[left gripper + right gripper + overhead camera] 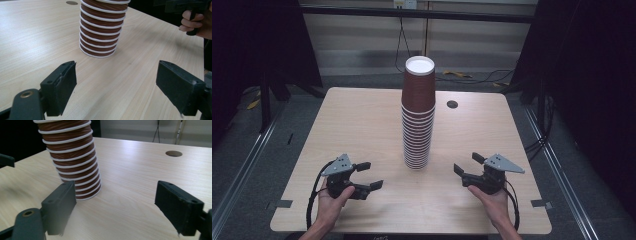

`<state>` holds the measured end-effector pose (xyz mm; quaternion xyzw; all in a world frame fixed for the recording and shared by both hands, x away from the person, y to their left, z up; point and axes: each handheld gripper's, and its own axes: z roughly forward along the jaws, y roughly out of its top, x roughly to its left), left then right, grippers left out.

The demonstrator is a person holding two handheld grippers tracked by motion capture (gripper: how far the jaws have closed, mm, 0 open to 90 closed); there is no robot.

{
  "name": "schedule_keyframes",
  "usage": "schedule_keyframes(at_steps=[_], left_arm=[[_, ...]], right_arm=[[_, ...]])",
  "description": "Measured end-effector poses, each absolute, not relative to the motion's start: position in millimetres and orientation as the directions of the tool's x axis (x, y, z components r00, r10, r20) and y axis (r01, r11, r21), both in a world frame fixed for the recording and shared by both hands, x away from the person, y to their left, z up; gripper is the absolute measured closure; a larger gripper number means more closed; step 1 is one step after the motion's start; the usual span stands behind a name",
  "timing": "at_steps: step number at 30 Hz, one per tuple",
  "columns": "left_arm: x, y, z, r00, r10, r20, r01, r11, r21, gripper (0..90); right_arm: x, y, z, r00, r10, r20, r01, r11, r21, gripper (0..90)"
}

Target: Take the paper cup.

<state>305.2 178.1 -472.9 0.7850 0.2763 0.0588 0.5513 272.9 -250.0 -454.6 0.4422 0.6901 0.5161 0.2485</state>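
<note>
Left tool (371, 175) and right tool (466, 164) are standing with jaws apart, gripping nothing, flanking the stack of paper cups (418, 116). The stack is standing inverted mid-counter (362, 125), apart from both tools. Judged light, thin-walled, crushable and prone to toppling; take hold gently on the top cup's (419, 82) side wall.
</note>
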Motion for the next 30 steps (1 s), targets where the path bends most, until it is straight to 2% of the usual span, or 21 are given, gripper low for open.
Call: schedule_keyframes(at_steps=[6, 15, 30], left_arm=[[304.5, 177.1, -473.1, 0.841, 0.504, -0.196, 0.355, -0.241, 0.903, 16.7], [306.5, 176.7, -473.8, 0.843, 0.495, -0.211, 0.37, -0.248, 0.895, 16.7], [303.6, 178.3, -472.1, 0.851, 0.486, -0.201, 0.36, -0.259, 0.897, 16.7]], right_arm=[[271.4, -253.1, -453.0, -0.515, 0.849, 0.12, 0.334, 0.07, 0.94, 18.6], [270.7, -249.3, -446.2, -0.555, 0.815, 0.168, 0.385, 0.073, 0.92, 22.1], [267.4, -242.2, -426.8, -0.618, 0.766, 0.178, 0.394, 0.105, 0.913, 26.9]])
